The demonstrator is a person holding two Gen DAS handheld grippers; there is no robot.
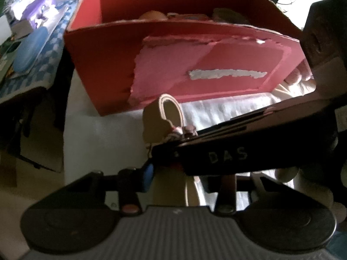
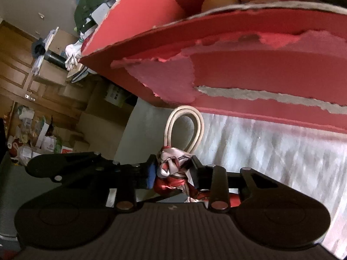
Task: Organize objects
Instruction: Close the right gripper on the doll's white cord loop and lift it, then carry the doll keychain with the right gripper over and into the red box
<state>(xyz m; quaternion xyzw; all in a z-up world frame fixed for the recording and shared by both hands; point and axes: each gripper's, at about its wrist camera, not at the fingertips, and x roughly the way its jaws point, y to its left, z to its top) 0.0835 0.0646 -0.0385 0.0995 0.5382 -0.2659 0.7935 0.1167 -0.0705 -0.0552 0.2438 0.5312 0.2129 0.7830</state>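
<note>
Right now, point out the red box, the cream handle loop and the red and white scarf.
red box (image 2: pixel 260 69): right wrist view, front wall.
cream handle loop (image 2: pixel 200 125): right wrist view, right side of loop.
red and white scarf (image 2: pixel 171 169): right wrist view, knotted middle.

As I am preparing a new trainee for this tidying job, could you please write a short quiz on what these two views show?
1. True or false: the outer paper on the red box is torn in places.
2. What sits between the pads of the right claw? A) an orange ball B) the patterned scarf C) a pen
3. Fill in: the scarf is knotted on a loop handle whose colour is ____.
Key: 1 true; 2 B; 3 cream.
</note>
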